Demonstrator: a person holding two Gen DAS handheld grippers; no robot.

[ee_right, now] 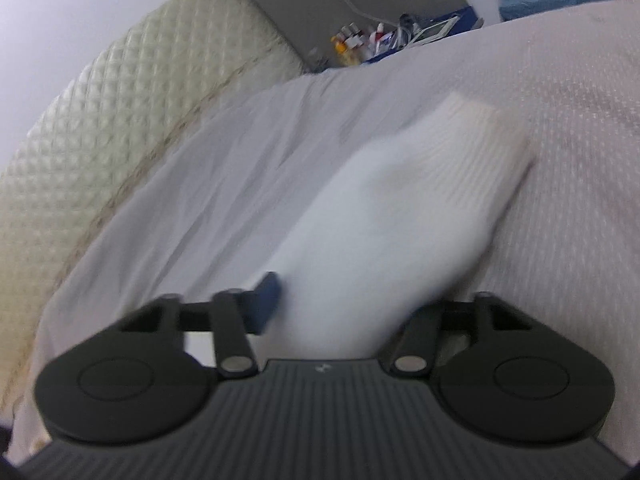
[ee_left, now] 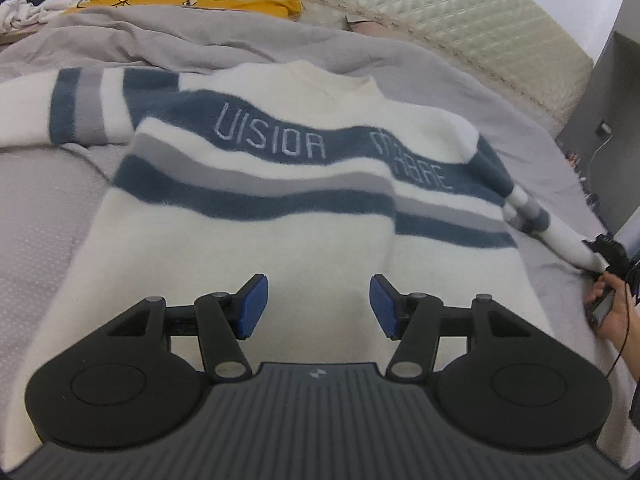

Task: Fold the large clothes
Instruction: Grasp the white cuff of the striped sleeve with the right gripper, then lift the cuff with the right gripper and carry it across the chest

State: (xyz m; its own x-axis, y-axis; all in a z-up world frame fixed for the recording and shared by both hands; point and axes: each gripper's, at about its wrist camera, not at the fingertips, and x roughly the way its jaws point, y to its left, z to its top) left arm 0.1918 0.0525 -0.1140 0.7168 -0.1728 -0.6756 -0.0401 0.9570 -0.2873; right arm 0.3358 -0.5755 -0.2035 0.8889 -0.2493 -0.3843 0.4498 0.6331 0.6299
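Blue-padded fingers [ee_left: 256,306] of the left gripper [ee_left: 319,304] stand wide apart with nothing between them, hovering over the lower white part of the sweater [ee_left: 280,200], at the bottom centre of the left view. The right gripper [ee_right: 344,300] has the sleeve [ee_right: 400,208] running between its fingers. Only its left pad shows, just beside the cloth, and the other side is hidden behind the sleeve, so I cannot tell whether it has closed on the fabric. The right view is also blurred.

The sweater lies face up and spread on the grey bed [ee_left: 48,208], filling the middle of the left view, with its neck toward the quilted headboard [ee_left: 460,28] at the upper right. Its blue and grey stripes and lettering are fully on show. One sleeve stretches to the left edge of the frame; the other runs down to the right edge, where the right gripper meets its cuff. In the right view that ribbed cuff points to the upper right, lying on the sheet.

My reading is that folding has hardly started: the body is flat and no fold is visible in it. The first sleeve fold looks to be in hand. Left to do: bring both sleeves across the body, then fold the body.
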